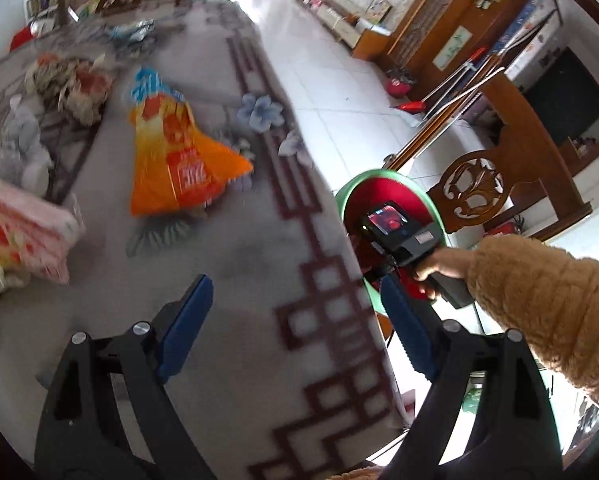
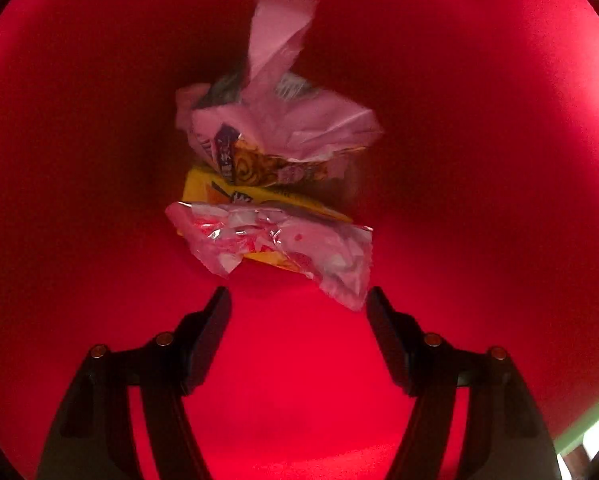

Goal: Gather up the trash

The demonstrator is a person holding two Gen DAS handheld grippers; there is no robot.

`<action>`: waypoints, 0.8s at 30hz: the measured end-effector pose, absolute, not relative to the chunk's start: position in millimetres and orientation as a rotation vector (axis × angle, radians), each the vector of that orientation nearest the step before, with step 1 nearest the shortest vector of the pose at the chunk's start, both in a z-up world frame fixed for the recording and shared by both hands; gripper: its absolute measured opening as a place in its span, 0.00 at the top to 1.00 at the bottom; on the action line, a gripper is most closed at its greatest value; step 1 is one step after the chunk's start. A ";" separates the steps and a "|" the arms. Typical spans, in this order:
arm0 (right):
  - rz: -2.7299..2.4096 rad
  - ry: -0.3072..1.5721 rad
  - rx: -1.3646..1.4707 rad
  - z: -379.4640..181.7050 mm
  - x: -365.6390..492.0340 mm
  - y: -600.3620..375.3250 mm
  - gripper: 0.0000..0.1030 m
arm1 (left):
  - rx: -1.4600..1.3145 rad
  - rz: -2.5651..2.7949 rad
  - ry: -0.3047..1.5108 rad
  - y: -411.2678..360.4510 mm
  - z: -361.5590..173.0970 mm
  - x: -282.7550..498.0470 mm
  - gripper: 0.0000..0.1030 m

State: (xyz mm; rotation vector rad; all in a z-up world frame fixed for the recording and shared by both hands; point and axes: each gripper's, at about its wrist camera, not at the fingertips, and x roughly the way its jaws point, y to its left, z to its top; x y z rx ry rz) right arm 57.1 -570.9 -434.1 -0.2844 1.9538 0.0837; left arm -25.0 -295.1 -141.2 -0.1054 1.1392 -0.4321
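Observation:
An orange snack bag (image 1: pixel 175 152) lies on the grey patterned tablecloth (image 1: pixel 239 260). A pink-and-yellow package (image 1: pixel 15 232) sits at the left, with crumpled wrappers (image 1: pixel 71 80) behind it. My left gripper (image 1: pixel 295 284) hovers over the cloth, open, with nothing between its blue pads. Beside the table stands a red bin with a green rim (image 1: pixel 363 178). A hand in a tan fuzzy sleeve (image 1: pixel 539 300) holds the right gripper's body (image 1: pixel 411 240) down into the bin. Inside the bin (image 2: pixel 99 160), my right gripper (image 2: pixel 297 304) is open above a pink wrapper (image 2: pixel 299 120), a yellow one (image 2: pixel 203 192) and a clear one (image 2: pixel 299 240).
The table edge runs diagonally just left of the bin. A carved wooden chair (image 1: pixel 499 184) stands behind the bin. A broom and red dustpan (image 1: pixel 439 92) lean on the white tile floor (image 1: pixel 339 80). Shelves and cabinets line the far wall.

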 end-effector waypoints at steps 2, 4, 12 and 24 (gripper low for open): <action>0.088 1.961 -0.342 -443.1 59.4 -569.2 0.36 | -0.109 -0.422 1.152 -297.5 -144.9 -26.6 0.19; 0.100 1.993 -0.385 -455.4 58.9 -568.5 0.48 | -0.108 -0.415 1.160 -299.9 -147.6 -26.8 0.19; 0.183 1.908 -0.173 -417.5 57.7 -582.7 1.00 | -0.117 -0.374 1.150 -302.3 -145.2 -14.7 0.19; 0.161 1.491 0.231 -251.7 18.0 -598.4 1.00 | -0.147 -0.259 1.075 -275.2 -130.9 21.5 0.19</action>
